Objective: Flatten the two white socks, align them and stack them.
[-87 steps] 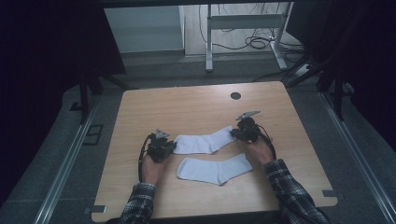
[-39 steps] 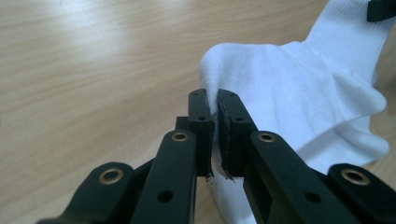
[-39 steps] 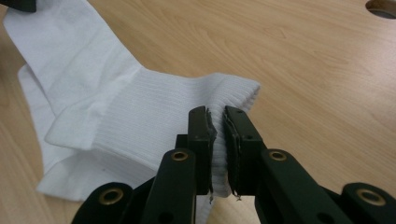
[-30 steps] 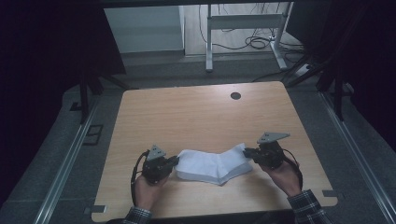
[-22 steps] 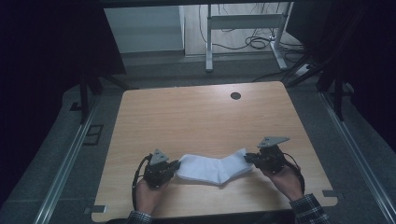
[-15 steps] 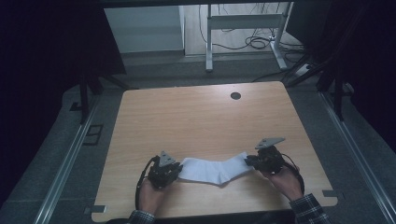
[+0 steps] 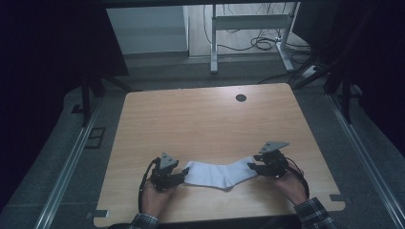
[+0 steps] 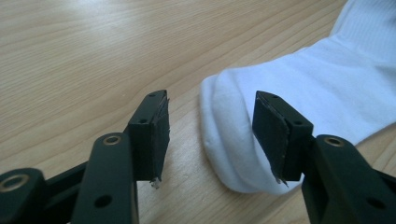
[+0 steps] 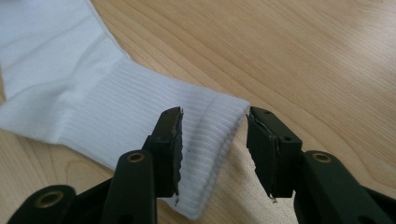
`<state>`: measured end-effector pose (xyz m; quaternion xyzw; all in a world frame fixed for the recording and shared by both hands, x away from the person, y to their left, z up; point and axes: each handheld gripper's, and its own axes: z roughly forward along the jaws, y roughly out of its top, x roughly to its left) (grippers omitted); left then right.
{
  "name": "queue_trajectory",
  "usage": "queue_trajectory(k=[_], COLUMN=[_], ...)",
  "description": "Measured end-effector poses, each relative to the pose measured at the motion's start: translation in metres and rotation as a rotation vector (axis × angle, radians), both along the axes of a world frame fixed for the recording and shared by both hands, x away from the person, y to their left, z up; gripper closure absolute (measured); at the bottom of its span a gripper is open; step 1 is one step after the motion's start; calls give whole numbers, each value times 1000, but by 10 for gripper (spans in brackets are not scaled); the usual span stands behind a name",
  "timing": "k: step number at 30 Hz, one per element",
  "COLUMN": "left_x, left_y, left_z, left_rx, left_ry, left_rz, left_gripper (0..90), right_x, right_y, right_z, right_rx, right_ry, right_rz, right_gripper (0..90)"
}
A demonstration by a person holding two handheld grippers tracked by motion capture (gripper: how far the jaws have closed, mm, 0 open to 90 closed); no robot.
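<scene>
White socks (image 7: 217,174) lie flat as one layered strip near the front of the wooden table (image 7: 205,119). My left gripper (image 7: 184,172) sits at their rounded toe end (image 8: 233,140). Its jaws have just been opening, and the pads stand clear of the cloth. My right gripper (image 7: 250,166) is at the ribbed cuff end (image 9: 205,121). Its jaws have also just been opening, with the cuff edge lying loose between them. In the left gripper view the left gripper (image 8: 210,135) straddles the toe; in the right gripper view the right gripper (image 9: 215,149) straddles the cuff.
A dark round hole (image 7: 241,98) is set in the table's far right part. Metal rails (image 7: 71,162) run along both sides of the table. A white desk frame (image 7: 248,28) and cables stand beyond the far edge.
Two socks that lay apart now lie together by the front edge. Both grippers held the bundle's ends a second ago; both sets of jaws have since opened and let the cloth go.
</scene>
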<state>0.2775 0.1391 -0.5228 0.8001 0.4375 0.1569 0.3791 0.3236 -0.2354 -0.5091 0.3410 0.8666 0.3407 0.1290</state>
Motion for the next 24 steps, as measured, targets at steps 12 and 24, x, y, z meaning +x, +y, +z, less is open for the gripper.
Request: queue_trajectory(k=[12, 24], left_x=[4, 6], left_y=[-7, -9], left_z=[-10, -14], left_rx=[50, 13], left_ry=[46, 84], left_rz=[-3, -44], left_gripper=[439, 683], right_x=[4, 7], right_y=[2, 2], right_z=[-11, -13], right_rx=[-25, 10], right_ry=[32, 109], right_rz=[4, 11], right_gripper=[513, 682])
